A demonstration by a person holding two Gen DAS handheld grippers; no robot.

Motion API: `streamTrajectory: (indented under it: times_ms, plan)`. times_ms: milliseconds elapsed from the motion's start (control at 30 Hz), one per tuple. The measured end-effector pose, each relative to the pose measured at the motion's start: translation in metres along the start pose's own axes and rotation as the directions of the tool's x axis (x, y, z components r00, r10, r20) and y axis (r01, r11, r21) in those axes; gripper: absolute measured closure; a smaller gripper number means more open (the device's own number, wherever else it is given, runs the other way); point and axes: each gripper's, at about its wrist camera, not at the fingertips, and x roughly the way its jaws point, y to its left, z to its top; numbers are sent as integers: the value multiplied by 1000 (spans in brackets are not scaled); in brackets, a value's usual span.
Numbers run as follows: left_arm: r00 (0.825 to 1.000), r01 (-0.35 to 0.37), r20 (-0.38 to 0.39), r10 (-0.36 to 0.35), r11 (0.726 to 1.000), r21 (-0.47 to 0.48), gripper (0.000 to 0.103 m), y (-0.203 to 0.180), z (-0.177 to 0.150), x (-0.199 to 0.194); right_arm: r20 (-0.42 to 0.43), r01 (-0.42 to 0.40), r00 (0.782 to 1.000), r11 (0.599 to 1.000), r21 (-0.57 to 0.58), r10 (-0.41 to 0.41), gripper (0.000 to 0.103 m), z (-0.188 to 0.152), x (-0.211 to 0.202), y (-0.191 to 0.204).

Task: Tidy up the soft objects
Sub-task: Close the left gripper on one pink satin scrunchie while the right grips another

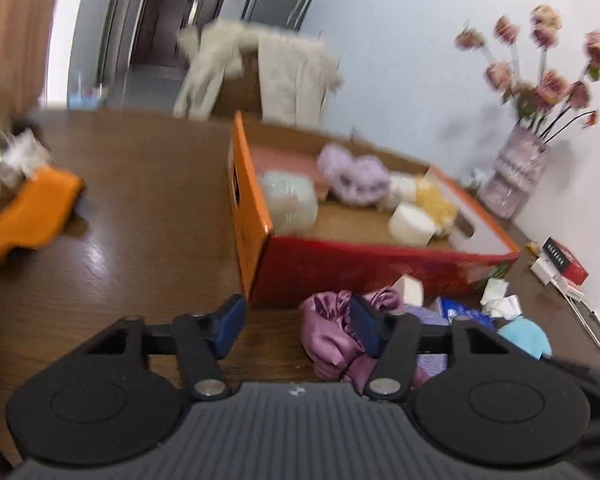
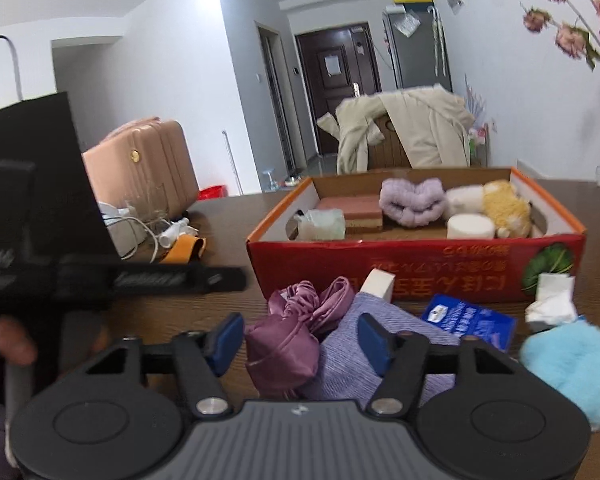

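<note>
A red and orange cardboard box (image 1: 380, 272) (image 2: 416, 242) sits on the brown table. It holds a lavender fluffy band (image 2: 412, 200), a white cylinder (image 2: 470, 227), a yellow plush (image 2: 504, 204) and a pale green block (image 1: 290, 200). In front of it lie a purple satin pouch (image 1: 328, 336) (image 2: 284, 340), a lavender cloth (image 2: 348, 356), a blue tissue packet (image 2: 468, 320) and a light blue fluffy piece (image 2: 572, 364). My left gripper (image 1: 300, 324) is open, its right finger against the pouch. My right gripper (image 2: 302, 338) is open, the pouch between its fingers without a firm pinch.
A vase of pink flowers (image 1: 516, 172) stands by the wall at the right. An orange object (image 1: 28, 212) and cables lie on the table's left. A black paper bag (image 2: 40, 160) stands left. A chair draped with a beige coat (image 2: 404, 136) is behind the box.
</note>
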Motion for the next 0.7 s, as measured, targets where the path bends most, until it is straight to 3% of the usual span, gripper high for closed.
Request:
streamTrajectory:
  times_ms: [67, 133, 233, 267, 500, 633, 700]
  plan:
    - [1000, 16, -11, -16, 1000, 1, 55, 0, 0, 13, -30, -16, 999, 1000, 9, 16, 50, -3, 9, 0]
    - [998, 41, -36, -42, 999, -10, 79, 3, -2, 20, -41, -32, 999, 999, 15, 33, 52, -5, 13, -2]
    - [997, 65, -36, -66, 997, -30, 87, 7, -5, 17, -66, -59, 996, 998, 18, 61, 69, -8, 17, -6]
    - [998, 57, -28, -57, 998, -16, 88, 5, -7, 13, -75, -66, 995, 998, 15, 67, 79, -9, 17, -6]
    - [999, -1, 33, 3, 999, -43, 89, -5, -46, -46, -49, -65, 997, 998, 10, 65, 96, -7, -6, -20]
    - [998, -40, 52, 45, 995, -88, 89, -25, -82, -76, -50, -61, 997, 998, 17, 62, 96, -14, -18, -28]
    - [992, -94, 74, 102, 990, -103, 89, -36, -96, -85, -44, -57, 997, 998, 34, 59, 86, -18, -25, -31]
